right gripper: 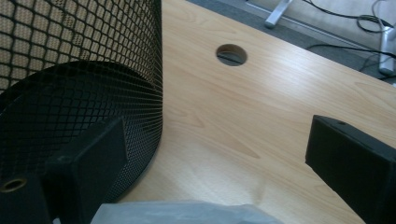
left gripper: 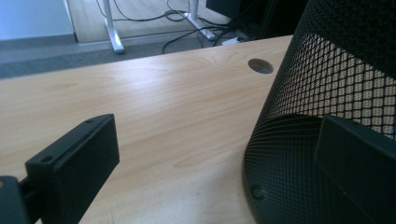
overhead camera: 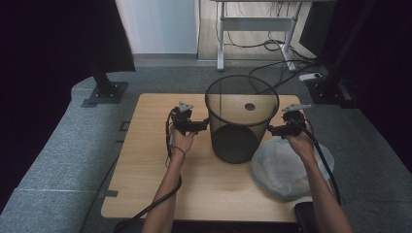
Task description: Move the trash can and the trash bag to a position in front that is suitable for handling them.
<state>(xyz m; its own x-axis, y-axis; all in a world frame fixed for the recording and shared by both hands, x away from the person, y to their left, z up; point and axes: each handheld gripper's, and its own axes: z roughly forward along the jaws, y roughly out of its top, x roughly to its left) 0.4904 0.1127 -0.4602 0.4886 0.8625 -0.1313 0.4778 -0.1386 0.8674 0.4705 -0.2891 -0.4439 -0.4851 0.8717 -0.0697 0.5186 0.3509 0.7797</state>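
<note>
A black wire-mesh waste basket (overhead camera: 241, 119) stands upright in the middle of the wooden table (overhead camera: 145, 160). My left gripper (overhead camera: 203, 124) is at the basket's left side, open, its tips right by the mesh wall (left gripper: 327, 88). My right gripper (overhead camera: 270, 129) is at the basket's right side, also open, one jaw in front of the mesh (right gripper: 70, 93). Nothing is held between either pair of jaws. A crumpled translucent plastic bag (overhead camera: 286, 167) lies on the table just under and behind the right hand; its edge (right gripper: 187, 212) shows below the right jaws.
A round cable hole (overhead camera: 249, 106) in the table sits behind the basket. Grey carpet surrounds the table. A desk frame (overhead camera: 252, 29) with loose cables stands behind, and black stand bases (overhead camera: 104, 92) flank the far corners.
</note>
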